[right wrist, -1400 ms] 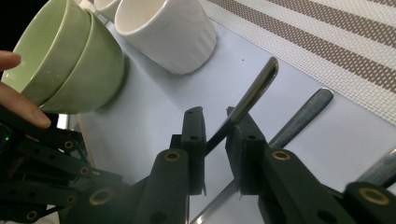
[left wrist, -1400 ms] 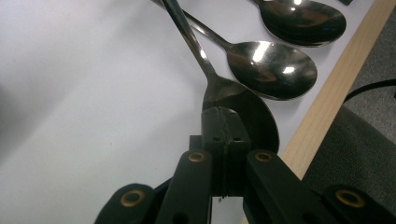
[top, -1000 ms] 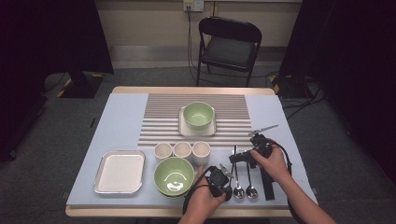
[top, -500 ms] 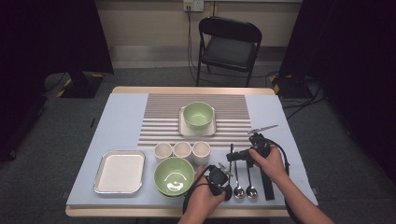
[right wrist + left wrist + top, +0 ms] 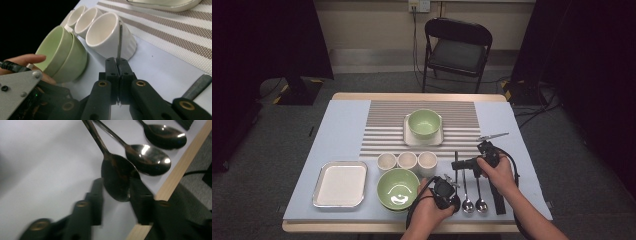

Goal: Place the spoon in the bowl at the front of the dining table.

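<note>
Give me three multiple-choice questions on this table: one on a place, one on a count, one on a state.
1. Where is the tray?
A. left of the near bowl
B. on the striped mat
C. on the chair

2. How many white cups stand in the row?
A. two
B. three
C. five

3. How is the right gripper?
A. wide open
B. shut on a thin metal handle
C. shut on a cup

Key: 1 A, the high view shows them side by side; 2 B, three rims in line; 3 B, its jaws meet on the handle.
</note>
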A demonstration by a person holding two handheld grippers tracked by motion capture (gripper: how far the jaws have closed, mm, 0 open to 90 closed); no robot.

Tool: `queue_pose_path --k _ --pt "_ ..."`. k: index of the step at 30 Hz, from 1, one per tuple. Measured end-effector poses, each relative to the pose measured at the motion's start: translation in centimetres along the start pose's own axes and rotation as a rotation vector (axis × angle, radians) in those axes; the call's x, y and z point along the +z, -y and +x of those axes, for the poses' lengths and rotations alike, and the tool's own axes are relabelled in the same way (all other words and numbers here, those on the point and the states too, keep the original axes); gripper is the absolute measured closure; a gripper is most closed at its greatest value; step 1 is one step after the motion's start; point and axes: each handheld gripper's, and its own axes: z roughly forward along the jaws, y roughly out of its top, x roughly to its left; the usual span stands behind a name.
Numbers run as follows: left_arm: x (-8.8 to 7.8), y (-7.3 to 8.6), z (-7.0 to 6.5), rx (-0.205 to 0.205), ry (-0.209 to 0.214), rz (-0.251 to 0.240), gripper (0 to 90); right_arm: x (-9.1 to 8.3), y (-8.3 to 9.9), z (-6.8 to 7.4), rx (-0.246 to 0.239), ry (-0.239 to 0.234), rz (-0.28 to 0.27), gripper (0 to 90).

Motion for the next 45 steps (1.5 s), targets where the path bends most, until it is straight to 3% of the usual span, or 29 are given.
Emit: queue_pose_path --k 5,11,18,25,34,45 --pt "-0.6 -0.2 0.1 -0.006 0.018 -0.048 40.8 -0.2 -0.4 0.2 -0.011 0.001 -0.021 90.0" --pt "-1.7 -0.7 0.3 -0.023 -0.015 -0.120 24.3 -0.9 -0.7 0.0 0.000 0.010 -0.054 90.0" --pt "-2.5 -1.0 0.8 -0.053 -0.043 -0.165 21.5 -1.7 -1.1 -0.3 0.040 -0.020 -0.112 90.0" --pt "-3.0 -1.2 1.2 -0.057 -0.061 -0.175 21.4 -2.5 -1.5 -0.4 0.055 -0.032 -0.158 90.0" --pt "-4.4 -1.7 1.8 -0.067 -0.057 -0.185 20.5 -3.0 -1.7 -0.6 0.084 -0.030 -0.196 90.0" --pt "-5.9 -2.1 2.7 -0.062 -0.025 -0.193 17.8 -3.3 -2.2 -0.6 0.073 -0.007 -0.204 90.0"
